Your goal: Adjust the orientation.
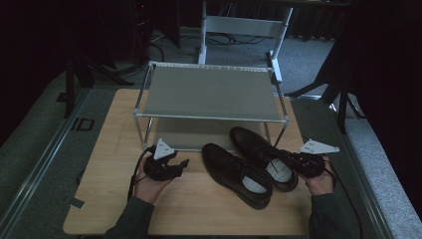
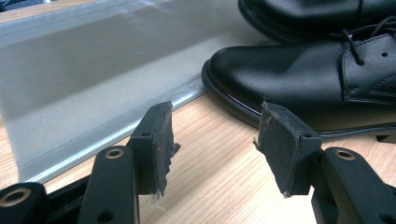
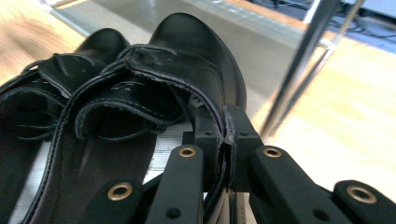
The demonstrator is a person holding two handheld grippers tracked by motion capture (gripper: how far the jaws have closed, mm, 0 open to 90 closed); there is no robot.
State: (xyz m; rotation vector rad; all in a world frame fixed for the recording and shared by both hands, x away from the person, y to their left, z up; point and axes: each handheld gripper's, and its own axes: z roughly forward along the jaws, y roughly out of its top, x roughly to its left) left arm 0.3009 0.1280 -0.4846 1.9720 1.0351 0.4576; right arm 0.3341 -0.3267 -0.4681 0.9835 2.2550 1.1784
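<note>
Two black leather lace-up shoes lie side by side on the wooden table (image 1: 114, 149), toes toward the rack. My right gripper (image 1: 291, 158) is shut on the side wall of the right-hand shoe (image 1: 254, 144) near its opening. In the right gripper view the jaws (image 3: 226, 140) pinch that leather edge, with the shoe's toe (image 3: 196, 56) ahead and the other shoe (image 3: 100, 44) to its left. My left gripper (image 1: 185, 163) rests open on the table, just left of the nearer shoe (image 1: 234, 172). In the left gripper view nothing sits between its jaws (image 2: 215, 140), and the shoe's toe (image 2: 280, 79) lies ahead to the right.
A two-tier metal shoe rack (image 1: 209, 92) with grey fabric shelves stands at the back of the table; its lower shelf (image 2: 93, 79) lies just beyond the left jaws. One rack leg (image 3: 299, 60) rises close to the right of the held shoe. Bare wood lies in front of the shoes.
</note>
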